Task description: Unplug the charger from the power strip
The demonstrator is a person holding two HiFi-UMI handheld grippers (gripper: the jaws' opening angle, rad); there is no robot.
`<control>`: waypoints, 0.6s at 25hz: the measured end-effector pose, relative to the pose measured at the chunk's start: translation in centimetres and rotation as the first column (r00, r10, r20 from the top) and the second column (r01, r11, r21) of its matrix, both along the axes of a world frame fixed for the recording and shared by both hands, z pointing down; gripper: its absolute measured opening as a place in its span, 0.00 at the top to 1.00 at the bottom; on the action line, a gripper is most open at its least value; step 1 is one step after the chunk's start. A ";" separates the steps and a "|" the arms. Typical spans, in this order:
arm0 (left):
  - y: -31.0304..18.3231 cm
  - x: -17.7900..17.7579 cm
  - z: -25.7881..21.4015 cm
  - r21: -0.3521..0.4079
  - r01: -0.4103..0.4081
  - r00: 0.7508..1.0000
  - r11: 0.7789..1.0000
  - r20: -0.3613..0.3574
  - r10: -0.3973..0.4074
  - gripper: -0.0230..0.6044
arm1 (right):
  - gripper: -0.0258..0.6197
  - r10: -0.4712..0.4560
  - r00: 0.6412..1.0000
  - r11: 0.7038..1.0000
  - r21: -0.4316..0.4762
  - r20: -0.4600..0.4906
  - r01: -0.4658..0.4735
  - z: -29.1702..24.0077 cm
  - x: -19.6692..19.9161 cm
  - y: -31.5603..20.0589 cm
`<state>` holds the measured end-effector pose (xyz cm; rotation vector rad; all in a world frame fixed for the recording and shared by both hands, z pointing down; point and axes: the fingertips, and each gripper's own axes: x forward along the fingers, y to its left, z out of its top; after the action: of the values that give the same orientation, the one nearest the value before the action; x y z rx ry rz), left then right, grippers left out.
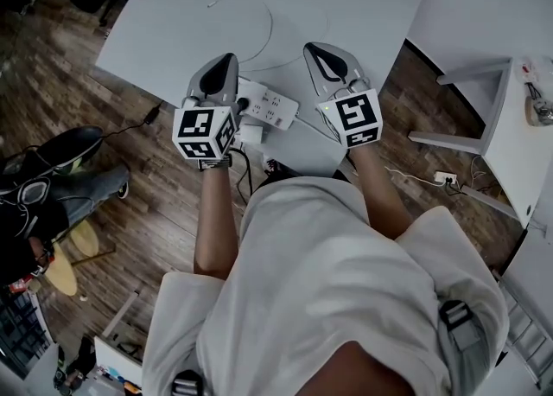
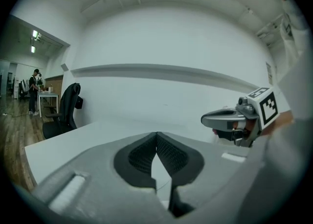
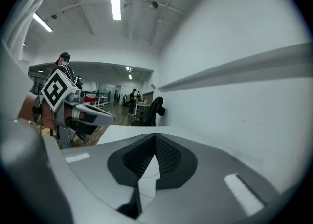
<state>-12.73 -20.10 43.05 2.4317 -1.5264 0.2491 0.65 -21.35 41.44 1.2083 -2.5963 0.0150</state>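
A white power strip point(image 1: 275, 107) lies near the white table's point(image 1: 285, 5) front edge. A white charger block point(image 1: 251, 134) sits against its near side, and a black cable point(image 1: 245, 171) hangs off the edge below it. I cannot tell whether the charger is plugged in. My left gripper point(image 1: 226, 60) hovers above the strip's left end, shut and empty. My right gripper point(image 1: 313, 47) hovers above the strip's right side, also shut with nothing in it. In the left gripper view the jaws point(image 2: 156, 134) meet at their tips, and in the right gripper view point(image 3: 155, 135) they do the same.
A second white table point(image 1: 518, 126) stands at the right, with a floor socket point(image 1: 445, 178) beside it. A seated person point(image 1: 52, 187) is at the left on the wooden floor. A black office chair point(image 2: 66, 108) stands past the table's far corner.
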 end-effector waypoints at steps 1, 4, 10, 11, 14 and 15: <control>0.0 0.0 -1.2 0.016 -0.002 1.000 1.000 -0.012 0.002 0.96 | 0.96 0.001 1.000 0.999 0.036 0.014 -0.001 -1.9 0.0 -0.1; 0.2 -0.1 -5.1 0.076 -0.005 1.000 0.997 -0.019 0.007 0.96 | 0.96 0.001 0.998 0.990 0.140 0.061 -0.010 -7.4 0.2 -0.1; 0.8 0.8 -11.8 0.201 -0.041 0.997 0.979 0.075 0.027 0.96 | 0.96 -0.022 0.991 0.955 0.295 0.134 -0.019 -16.5 0.7 0.8; 0.9 0.9 -12.8 0.221 -0.045 0.995 0.974 0.096 0.024 0.96 | 0.96 -0.028 0.990 0.950 0.311 0.139 -0.017 -17.5 0.7 0.9; 1.4 1.5 -15.7 0.278 -0.059 0.989 0.959 0.144 0.019 0.96 | 0.96 -0.044 0.987 0.938 0.348 0.151 -0.011 -19.7 0.8 1.5; 1.5 1.7 -16.6 0.294 -0.065 0.988 0.954 0.153 0.020 0.96 | 0.96 -0.047 0.987 0.934 0.356 0.155 -0.011 -20.3 0.8 1.7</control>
<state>-11.00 -18.62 26.41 2.7360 -1.6826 0.2265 1.49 -19.62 21.13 1.3487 -2.8369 -0.3956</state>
